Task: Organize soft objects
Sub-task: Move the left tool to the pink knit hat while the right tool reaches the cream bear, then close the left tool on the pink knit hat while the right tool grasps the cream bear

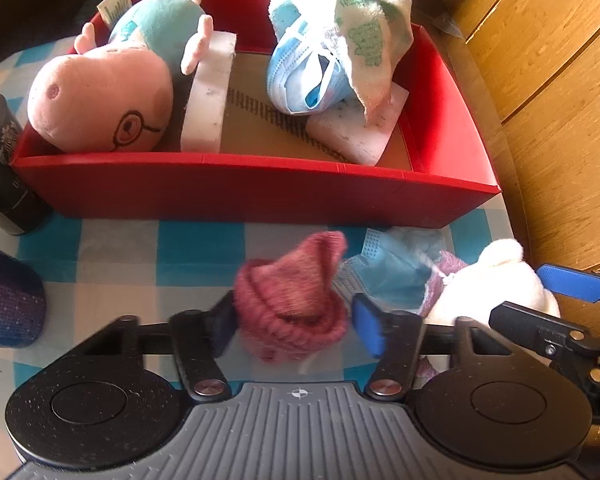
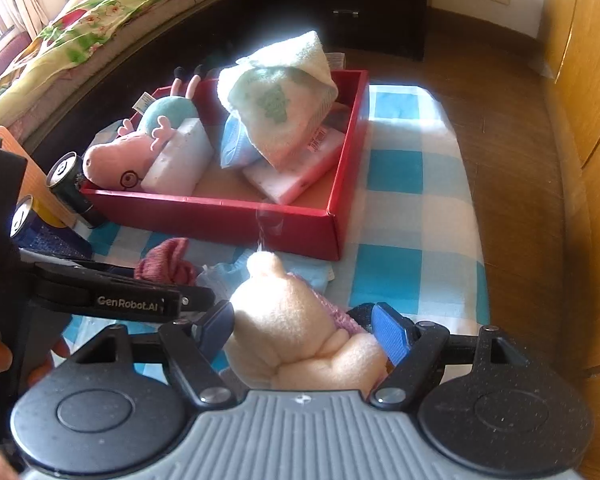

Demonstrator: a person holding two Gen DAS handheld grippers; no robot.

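A red box (image 1: 260,192) (image 2: 228,216) holds a pink pig plush (image 1: 100,96) (image 2: 112,160), white sponges (image 1: 208,100), a blue face mask (image 1: 300,76) and a white towel (image 1: 364,32) (image 2: 284,108). My left gripper (image 1: 296,320) is shut on a red knitted sock (image 1: 296,300) (image 2: 168,264) just in front of the box. My right gripper (image 2: 308,336) is shut on a cream plush toy (image 2: 300,332) (image 1: 500,280) to the right of the sock. Another blue mask (image 1: 396,272) lies on the checkered cloth between them.
Dark cans (image 1: 0,160) (image 2: 72,184) stand left of the box. A purple knitted item (image 1: 8,308) lies at the left. The blue-white checkered cloth (image 2: 400,216) covers the table. Wooden floor and cabinet (image 1: 548,80) lie to the right.
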